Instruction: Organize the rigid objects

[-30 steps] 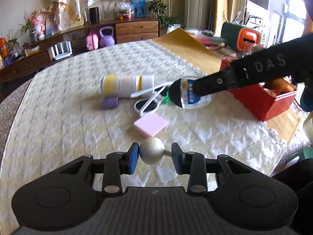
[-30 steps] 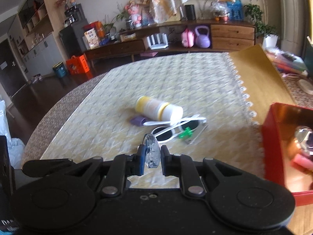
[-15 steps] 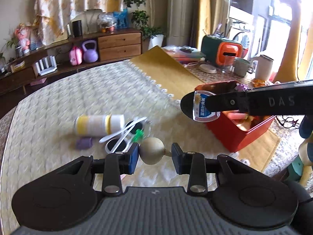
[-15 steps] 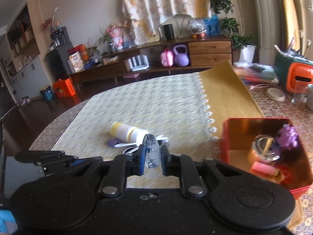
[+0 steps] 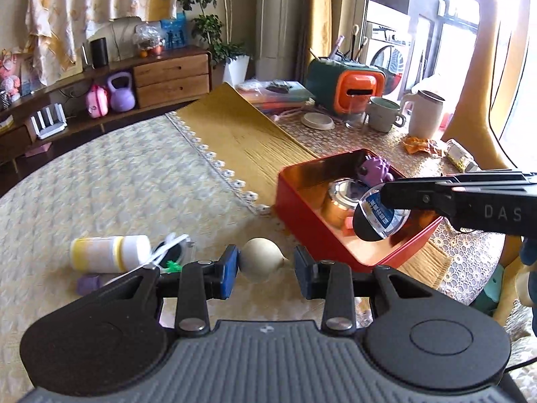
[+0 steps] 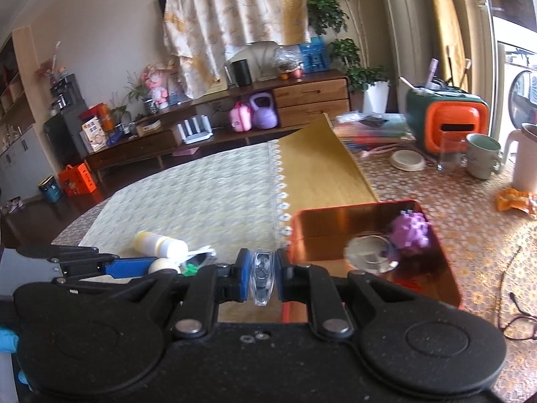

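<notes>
Cream quilted cloth (image 5: pixel 100 181) is spread over the table in the left wrist view, with a yellow mat (image 5: pixel 241 134) laid beyond its lace edge and a wooden sideboard (image 5: pixel 167 77) seen at the far wall; the left gripper (image 5: pixel 265 268) is seen at the near edge, its blue pads closed on a beige bulb-shaped object (image 5: pixel 258 263), the round body touching the left pad and the thin tip pointing at the right pad; on the cloth to the near left a white and yellow bottle (image 5: pixel 109 252) lies on its side, with white sunglasses (image 5: pixel 169 252) just beside it and a small purple piece (image 5: pixel 88 283) in front; a red tin box (image 5: pixel 302 215) sits to the right, holding a silver-lidded jar (image 5: pixel 342 194) and a purple spiky toy (image 5: pixel 376 169); the right gripper (image 5: pixel 379 198) reaches in from the right, clamped on a clear flat container (image 5: pixel 381 216) that is held over the box. From the right wrist view the same cloth (image 6: pixel 201 201) is seen far and left; the right gripper (image 6: pixel 261 277) is shown narrow, its pads pressed on the clear flat container (image 6: pixel 262 280) seen edge-on; the red tin box (image 6: pixel 335 221) lies just ahead to the right, with the jar (image 6: pixel 369 255) and the toy (image 6: pixel 411 231) inside; the left gripper (image 6: pixel 161 265) appears at the near left, holding the beige object (image 6: pixel 162 264); the bottle (image 6: pixel 159 243) lies beyond it.
</notes>
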A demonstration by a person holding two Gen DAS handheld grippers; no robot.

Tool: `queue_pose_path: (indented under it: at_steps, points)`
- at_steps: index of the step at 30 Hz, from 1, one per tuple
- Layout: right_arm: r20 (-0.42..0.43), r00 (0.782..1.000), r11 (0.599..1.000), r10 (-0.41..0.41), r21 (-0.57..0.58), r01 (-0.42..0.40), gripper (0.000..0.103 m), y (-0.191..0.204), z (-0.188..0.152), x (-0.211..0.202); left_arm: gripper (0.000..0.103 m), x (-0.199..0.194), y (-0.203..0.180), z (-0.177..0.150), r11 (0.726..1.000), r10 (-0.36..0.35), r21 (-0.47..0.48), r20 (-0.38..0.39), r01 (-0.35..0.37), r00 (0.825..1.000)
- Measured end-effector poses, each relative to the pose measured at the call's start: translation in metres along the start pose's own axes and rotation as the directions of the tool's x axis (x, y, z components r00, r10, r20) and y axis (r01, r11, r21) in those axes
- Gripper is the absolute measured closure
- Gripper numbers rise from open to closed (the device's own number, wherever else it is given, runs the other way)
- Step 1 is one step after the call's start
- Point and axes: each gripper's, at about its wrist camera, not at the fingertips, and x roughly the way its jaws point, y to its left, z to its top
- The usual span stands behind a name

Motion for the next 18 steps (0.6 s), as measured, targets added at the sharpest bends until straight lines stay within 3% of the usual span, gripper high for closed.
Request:
queue_pose_path:
  at_steps: [14,18]
  points:
    - [-0.009,0.997,0.994,-0.075,0.073,0.076,0.089,-0.072,-0.007,0.006,0.068,0.052,-0.05,0.043,0.997,-0.015,0.07,-0.023,0.016,1.0]
    - [-0.024,0.997,0.992,-0.079,0.1,0.081,0.089,-0.088,-0.011,0.012,0.068,0.066,-0.048,0.054,0.998,-0.02,0.065,-0.035,0.022,0.999]
